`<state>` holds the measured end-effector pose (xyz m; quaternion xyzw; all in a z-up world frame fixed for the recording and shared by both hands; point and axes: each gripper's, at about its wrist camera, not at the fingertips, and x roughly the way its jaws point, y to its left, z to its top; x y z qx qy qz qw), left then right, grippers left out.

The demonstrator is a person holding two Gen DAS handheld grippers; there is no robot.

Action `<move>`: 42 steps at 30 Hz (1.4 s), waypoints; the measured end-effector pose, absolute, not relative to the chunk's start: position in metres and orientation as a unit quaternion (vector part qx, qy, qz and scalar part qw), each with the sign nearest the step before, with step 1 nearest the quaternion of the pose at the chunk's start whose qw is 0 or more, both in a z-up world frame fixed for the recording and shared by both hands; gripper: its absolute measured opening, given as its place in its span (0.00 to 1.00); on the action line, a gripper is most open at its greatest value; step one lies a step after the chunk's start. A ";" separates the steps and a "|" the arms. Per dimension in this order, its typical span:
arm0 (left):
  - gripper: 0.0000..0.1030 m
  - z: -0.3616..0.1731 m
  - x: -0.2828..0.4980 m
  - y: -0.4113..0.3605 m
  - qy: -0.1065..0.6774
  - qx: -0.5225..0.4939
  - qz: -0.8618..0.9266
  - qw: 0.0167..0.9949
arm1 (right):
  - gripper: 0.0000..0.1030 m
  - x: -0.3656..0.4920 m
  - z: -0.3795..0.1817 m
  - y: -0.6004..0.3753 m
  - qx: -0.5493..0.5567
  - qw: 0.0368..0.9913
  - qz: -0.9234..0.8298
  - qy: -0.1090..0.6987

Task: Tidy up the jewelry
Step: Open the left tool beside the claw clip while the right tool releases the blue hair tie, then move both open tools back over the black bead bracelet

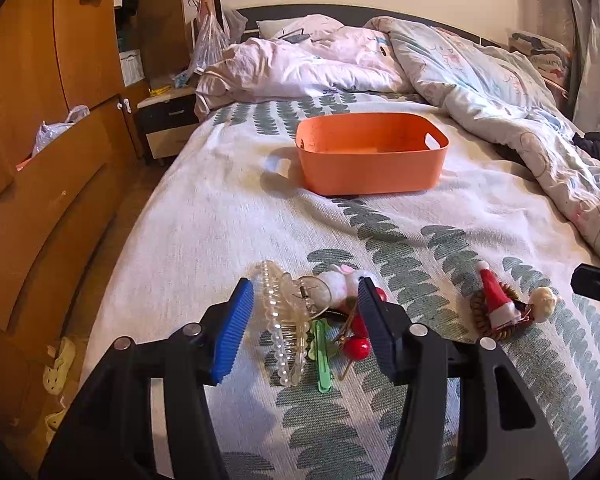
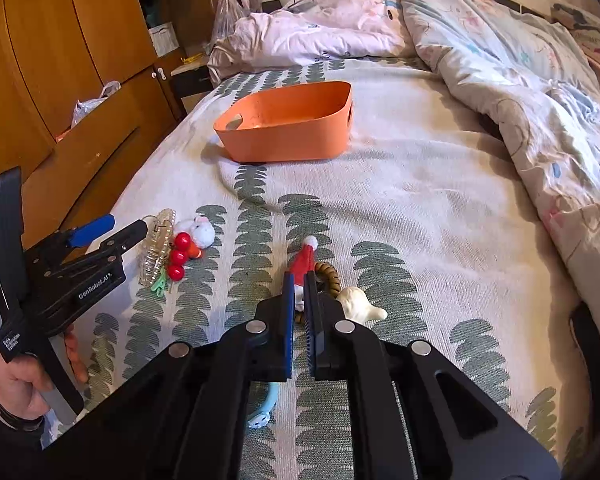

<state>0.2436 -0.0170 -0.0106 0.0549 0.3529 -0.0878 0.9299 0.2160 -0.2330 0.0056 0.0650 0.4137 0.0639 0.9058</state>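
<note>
- Near pile: clear hair claw w/ pearl trim point(image 1: 284, 320), green clip point(image 1: 321, 356), red berries point(image 1: 356, 340) and white plush toy point(image 1: 342, 284) lie touching on the bedspread point(image 1: 228, 216); all tangled close, so one grab could drag several at once or flick the small clip off.
- Left gripper point(image 1: 306, 320) is released, jaws standing apart round the pile, hair claw just inside the left pad point(image 1: 232, 332); nothing pressed yet; risk: closing here pinches claw + berries + plush together, or the pearl edge slips off the ribbed pad bc the claw is curved and springy.
- Hair claw may pop open or snap under squeeze if caught across its teeth; judgement only.
- Second pile to the right: red santa hat point(image 2: 306, 260), brown coil hair tie point(image 2: 328, 276), cream plush bit point(image 2: 358, 304); touching each other.
- Right gripper point(image 2: 300, 296) jaws nearly together, a narrow gap left; hat's lower end sits right at the tips; can't tell if the pads actually grip it; if not, lifting leaves it behind; if yes, the coil tie may snag and trail along.
- Blue item point(image 2: 266, 404) sits under the right gripper, partly hidden; easy to knock or forget.
- Orange bin point(image 1: 370, 152) stands well apart, further up the bed, looks empty; long carry over soft cloth = chance of a drop into folds; bin is light, could tip if bumped.
- Bed edge is near the left pile; floor fall possible.
</note>
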 end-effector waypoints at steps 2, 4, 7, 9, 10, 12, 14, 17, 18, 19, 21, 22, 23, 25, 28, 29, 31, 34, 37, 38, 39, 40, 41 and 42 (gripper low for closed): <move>0.56 -0.007 0.237 -0.016 0.346 0.057 -0.084 0.933 | 0.12 0.214 0.007 -0.234 0.068 0.906 0.065 0.412; 0.59 -0.003 0.231 -0.015 0.340 0.060 -0.082 0.935 | 0.12 0.210 0.008 -0.234 0.072 0.906 0.069 0.411; 0.61 0.005 0.222 -0.014 0.332 0.062 -0.081 0.938 | 0.12 0.203 0.008 -0.233 0.075 0.906 0.074 0.411; 0.63 0.008 0.216 -0.012 0.326 0.067 -0.078 0.940 | 0.12 0.198 0.007 -0.231 0.077 0.905 0.077 0.412; 0.63 0.010 0.211 -0.011 0.325 0.067 -0.077 0.940 | 0.12 0.194 0.006 -0.230 0.078 0.904 0.080 0.412; 0.63 0.012 0.205 -0.008 0.325 0.066 -0.076 0.940 | 0.12 0.186 0.006 -0.228 0.076 0.904 0.083 0.413; 0.63 0.015 0.198 -0.003 0.325 0.059 -0.074 0.941 | 0.12 0.178 0.008 -0.226 0.076 0.905 0.086 0.409; 0.67 0.017 0.185 0.006 0.326 0.046 -0.069 0.942 | 0.13 0.168 0.017 -0.221 0.077 0.908 0.093 0.401; 0.68 0.018 0.179 0.008 0.328 0.045 -0.066 0.941 | 0.14 0.163 0.020 -0.220 0.080 0.909 0.096 0.398; 0.68 0.018 0.174 0.010 0.329 0.040 -0.066 0.941 | 0.16 0.161 0.021 -0.219 0.081 0.908 0.098 0.399; 0.69 0.017 0.161 0.014 0.331 0.032 -0.066 0.941 | 0.25 0.150 0.022 -0.215 0.083 0.908 0.105 0.397; 0.71 0.016 0.154 0.016 0.332 0.032 -0.064 0.941 | 0.38 0.147 0.022 -0.214 0.083 0.908 0.105 0.397; 0.71 0.015 0.149 0.017 0.332 0.031 -0.063 0.941 | 0.54 0.139 0.021 -0.213 0.085 0.909 0.105 0.394; 0.73 0.013 0.136 0.020 0.336 0.024 -0.066 0.939 | 0.58 0.128 0.021 -0.210 0.091 0.910 0.109 0.390; 0.73 0.006 0.118 0.018 0.342 0.031 -0.064 0.937 | 0.58 0.109 0.019 -0.204 0.092 0.909 0.116 0.390; 0.73 0.004 0.112 0.018 0.341 0.033 -0.064 0.937 | 0.58 0.101 0.017 -0.200 0.092 0.907 0.120 0.392; 0.74 0.000 0.103 0.017 0.335 0.044 -0.059 0.939 | 0.58 0.088 0.009 -0.193 0.091 0.905 0.123 0.398; 0.74 -0.006 0.093 0.015 0.333 0.056 -0.058 0.940 | 0.58 0.073 -0.003 -0.181 0.083 0.899 0.130 0.410; 0.74 -0.009 0.090 0.014 0.337 0.054 -0.058 0.938 | 0.58 0.059 -0.018 -0.165 0.064 0.892 0.135 0.426; 0.74 -0.010 0.088 0.015 0.337 0.054 -0.061 0.938 | 0.58 0.055 -0.021 -0.159 0.052 0.892 0.134 0.428; 0.74 -0.010 0.085 0.014 0.337 0.052 -0.063 0.938 | 0.58 0.052 -0.024 -0.154 0.041 0.893 0.132 0.429; 0.74 -0.010 0.083 0.013 0.336 0.051 -0.066 0.938 | 0.58 0.049 -0.026 -0.150 0.030 0.893 0.130 0.430; 0.74 -0.009 0.081 0.011 0.336 0.050 -0.069 0.938 | 0.58 0.047 -0.027 -0.148 0.026 0.893 0.128 0.430; 0.74 -0.009 0.077 0.011 0.334 0.050 -0.069 0.939 | 0.58 0.046 -0.029 -0.148 0.024 0.892 0.126 0.433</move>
